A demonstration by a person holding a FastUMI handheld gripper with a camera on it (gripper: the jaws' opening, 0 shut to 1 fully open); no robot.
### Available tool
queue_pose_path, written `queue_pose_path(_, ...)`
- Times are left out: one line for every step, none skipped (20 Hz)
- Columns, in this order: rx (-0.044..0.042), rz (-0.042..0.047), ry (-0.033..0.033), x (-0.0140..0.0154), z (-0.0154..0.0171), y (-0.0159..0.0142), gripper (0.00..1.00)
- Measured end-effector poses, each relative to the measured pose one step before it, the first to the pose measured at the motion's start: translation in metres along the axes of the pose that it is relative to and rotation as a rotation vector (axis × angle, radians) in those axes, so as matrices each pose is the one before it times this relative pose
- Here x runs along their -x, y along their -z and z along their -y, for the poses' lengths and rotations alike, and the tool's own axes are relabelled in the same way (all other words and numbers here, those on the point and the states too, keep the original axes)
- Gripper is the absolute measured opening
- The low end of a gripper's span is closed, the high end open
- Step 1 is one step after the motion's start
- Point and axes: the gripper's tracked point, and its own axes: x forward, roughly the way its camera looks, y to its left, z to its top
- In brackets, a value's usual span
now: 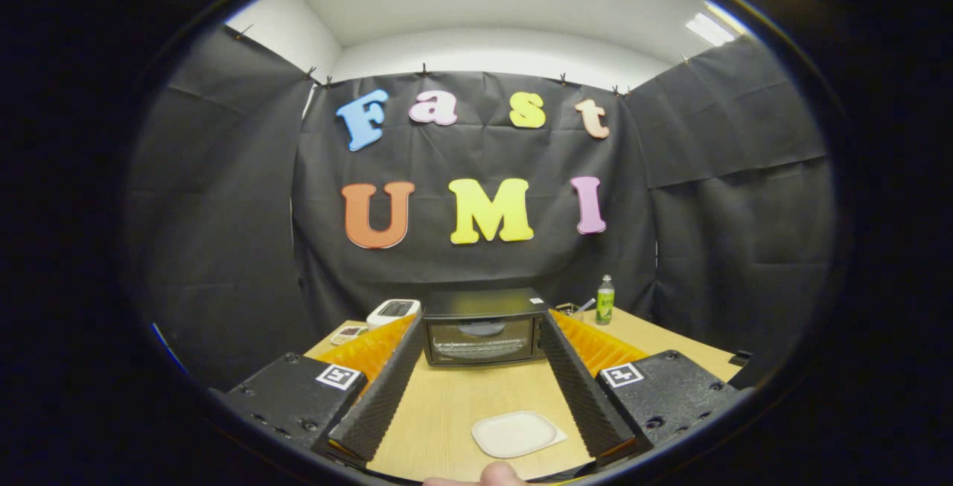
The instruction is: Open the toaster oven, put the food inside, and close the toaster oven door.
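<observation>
Your claw (482, 326) is released, its fingers spread wide above the bench (447, 404) and gripping nothing. Beyond the left finger (380, 389) sits a white device (393, 312). Between the fingertips, just ahead of them, stands the toaster oven (484, 326), door closed. Nearer you, between the fingers, lies a white plate (515, 434). Beyond the right finger (584, 389) stands a green bottle (605, 300).
</observation>
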Motion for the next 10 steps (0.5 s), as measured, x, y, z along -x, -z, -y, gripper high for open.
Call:
queue_pose_path(0.00317, 0.00258, -0.00069, 0.00089, -0.00061, -0.00039, 1.0)
queue_pose_path(0.00589, 0.0018, 0.00139, 0.00028, -0.00081, -0.00117, 1.0)
queue_pose_path(0.00464, -0.00014, 0.00115, 0.00099, -0.00056, 0.00007, 1.0)
queue_pose_path(0.00389, 0.00043, 0.00151, -0.00144, 0.0002, 0.00047, 1.0)
queue_pose_path(0.00357, -0.00013, 0.00115, 0.00047, -0.00002, -0.00035, 1.0)
queue_pose_path(0.00136, -0.0003, 0.00134, 0.00041, -0.00004, -0.00047, 1.0)
queue_pose_path(-0.00026, 0.00065, -0.00014, 0.00048, -0.00032, -0.00081, 1.0)
queue_pose_path(-0.00248, 0.00055, 0.00026, 0.00016, -0.00003, 0.00046, 1.0)
queue_pose_path(-0.00437, -0.00018, -0.00202, -0.00088, -0.00013, -0.00035, 1.0)
queue_pose_path(-0.0074, 0.00028, -0.00356, -0.00135, -0.00011, 0.0006, 1.0)
